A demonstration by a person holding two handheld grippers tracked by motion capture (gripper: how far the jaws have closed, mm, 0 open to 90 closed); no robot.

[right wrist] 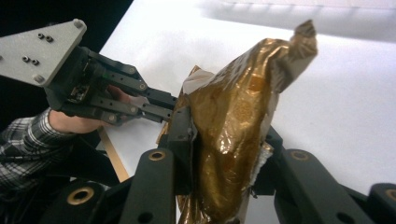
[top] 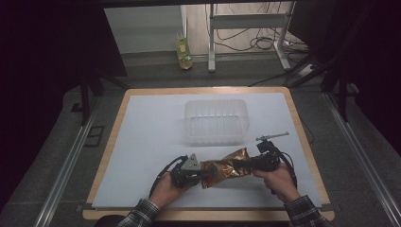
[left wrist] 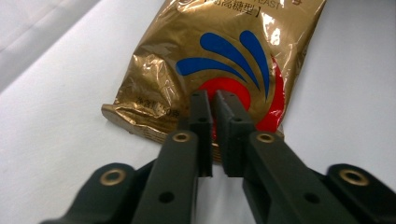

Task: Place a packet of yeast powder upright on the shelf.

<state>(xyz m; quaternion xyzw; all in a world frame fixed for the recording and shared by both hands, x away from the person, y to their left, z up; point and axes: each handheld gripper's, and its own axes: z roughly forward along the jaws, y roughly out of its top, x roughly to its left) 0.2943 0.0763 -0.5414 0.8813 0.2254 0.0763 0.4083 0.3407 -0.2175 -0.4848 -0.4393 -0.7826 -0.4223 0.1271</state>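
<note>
A crinkled gold foil packet (top: 226,169) is held just above the white table sheet (top: 156,127), near the front edge, stretched between both grippers. My left gripper (top: 204,174) is shut on its left end. In the left gripper view the jaws (left wrist: 213,100) pinch the packet's crimped bottom seam, under a blue and red logo on the packet (left wrist: 224,51). My right gripper (top: 251,164) is shut on the other end. In the right gripper view the packet (right wrist: 243,93) bulges up between the gripper's fingertips (right wrist: 229,135), and the left gripper (right wrist: 112,93) grips it from the far side.
A clear plastic tub (top: 216,120) stands open at the table's centre, just beyond the packet. On the floor behind the table are a yellow-green bottle (top: 183,52), a white metal frame (top: 246,21) and cables. Wooden table edges border the white sheet.
</note>
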